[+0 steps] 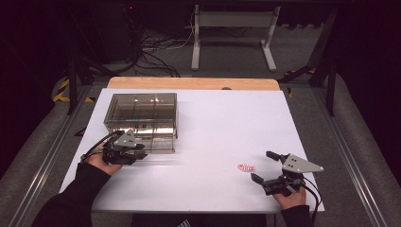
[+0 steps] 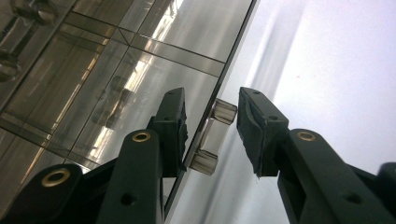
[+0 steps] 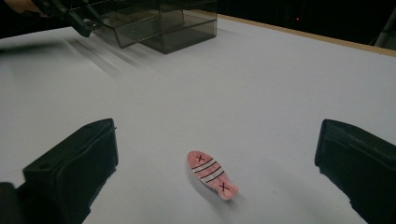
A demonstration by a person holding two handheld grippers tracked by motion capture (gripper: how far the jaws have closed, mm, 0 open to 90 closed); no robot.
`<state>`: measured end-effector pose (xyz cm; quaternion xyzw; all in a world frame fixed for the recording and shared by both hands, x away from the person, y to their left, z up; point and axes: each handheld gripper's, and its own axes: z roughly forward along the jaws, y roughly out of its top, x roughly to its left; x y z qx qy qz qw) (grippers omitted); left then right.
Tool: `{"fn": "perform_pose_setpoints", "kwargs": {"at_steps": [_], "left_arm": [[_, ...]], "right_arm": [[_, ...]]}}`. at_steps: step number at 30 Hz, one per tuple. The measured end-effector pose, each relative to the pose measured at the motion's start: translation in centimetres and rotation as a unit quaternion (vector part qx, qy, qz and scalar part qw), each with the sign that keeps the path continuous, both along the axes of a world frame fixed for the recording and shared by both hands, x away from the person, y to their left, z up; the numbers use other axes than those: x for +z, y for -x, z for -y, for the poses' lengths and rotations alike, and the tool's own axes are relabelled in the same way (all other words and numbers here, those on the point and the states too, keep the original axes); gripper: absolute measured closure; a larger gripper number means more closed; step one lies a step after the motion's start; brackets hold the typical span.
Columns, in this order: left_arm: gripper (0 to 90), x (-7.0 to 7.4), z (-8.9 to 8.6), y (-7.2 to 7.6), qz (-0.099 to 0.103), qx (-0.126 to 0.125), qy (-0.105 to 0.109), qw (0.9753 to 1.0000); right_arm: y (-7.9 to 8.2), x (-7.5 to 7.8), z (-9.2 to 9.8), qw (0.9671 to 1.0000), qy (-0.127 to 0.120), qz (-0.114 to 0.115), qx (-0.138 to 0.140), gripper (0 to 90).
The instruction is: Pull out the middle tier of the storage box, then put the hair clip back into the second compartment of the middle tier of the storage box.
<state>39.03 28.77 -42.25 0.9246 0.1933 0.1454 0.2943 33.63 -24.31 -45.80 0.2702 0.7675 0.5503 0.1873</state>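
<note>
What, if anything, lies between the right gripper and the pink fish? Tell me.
Nothing visible does. The right gripper stands open with only bare white table between its jaws and the pink fish, which lies flat just ahead of them.

No words, brands or numbers can be read anywhere. The only signs are on the small pink fish (image 3: 212, 175), low in the middle of the right gripper view: a black X near each end of its body, one toward the upper left and one toward the lower right, with dark and white stripes across the middle between them. In the high view the marks on it are too small to make out.
</note>
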Motion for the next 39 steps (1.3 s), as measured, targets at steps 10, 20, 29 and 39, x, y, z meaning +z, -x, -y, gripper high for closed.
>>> {"fn": "perform_pose_setpoints", "kwargs": {"at_steps": [10,20,29,39], "left_arm": [[47.9,0.5,-0.1,0.3,0.007,0.005,0.016,0.9998],[29.1,1.7,0.1,1.4,0.036,0.007,0.048,0.9982],[16.9,2.2,0.0,2.6,0.047,0.021,0.096,0.9940],[4.5,2.0,-0.3,3.7,0.044,0.034,0.150,0.9871]], "right_arm": [[0.0,0.0,0.0,1.0000,0.003,-0.001,0.001,0.0],[0.0,0.0,-0.1,1.0000,0.004,-0.001,0.001,0.0],[-0.1,0.0,-0.2,1.0000,0.008,0.001,0.002,0.0],[0.0,0.0,-0.2,1.0000,0.008,0.001,0.001,0.0]]}}
